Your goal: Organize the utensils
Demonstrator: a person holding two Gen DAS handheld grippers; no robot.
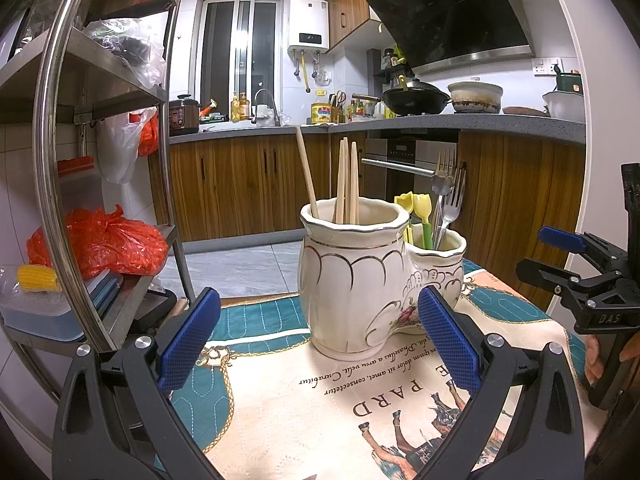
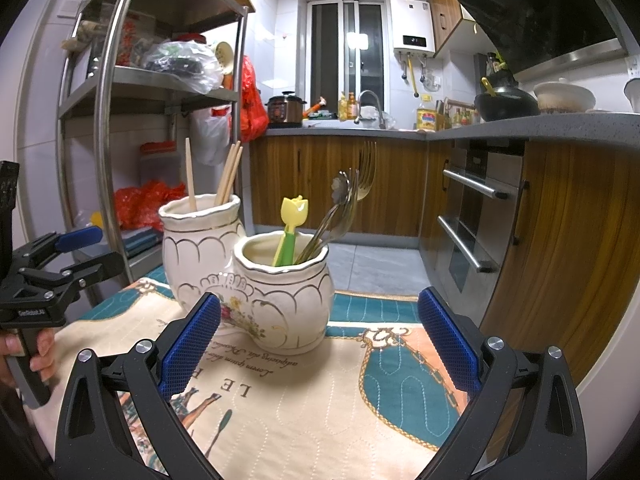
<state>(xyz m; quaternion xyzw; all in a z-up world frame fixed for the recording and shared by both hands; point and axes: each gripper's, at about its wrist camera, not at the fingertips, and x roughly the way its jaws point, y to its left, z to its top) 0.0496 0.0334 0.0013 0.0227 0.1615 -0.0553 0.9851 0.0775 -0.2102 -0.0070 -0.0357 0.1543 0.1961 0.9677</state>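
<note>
Both hand-held grippers, left (image 1: 320, 344) and right (image 2: 320, 344), are hovering spread and empty; the twin ceramic utensil holder (image 2: 248, 272) is standing just ahead, chopsticks (image 1: 347, 182) upright nearer the left.

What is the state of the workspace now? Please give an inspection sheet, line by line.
Surface: printed tablecloth, teal border, lies flat.
Job's things: double ceramic holder; chopsticks stand in the tall pot; forks and the yellow-green tulip utensils stand in the low pot.
Clutter: nothing seen on the cloth apart from the holder.
Grippers: left gripper open, empty, facing the tall pot; right gripper open, empty, facing the low pot.
Cables: nothing seen.
Surroundings: steel rack with plastic bags on the left; kitchen counter, oven, wok behind.
</note>
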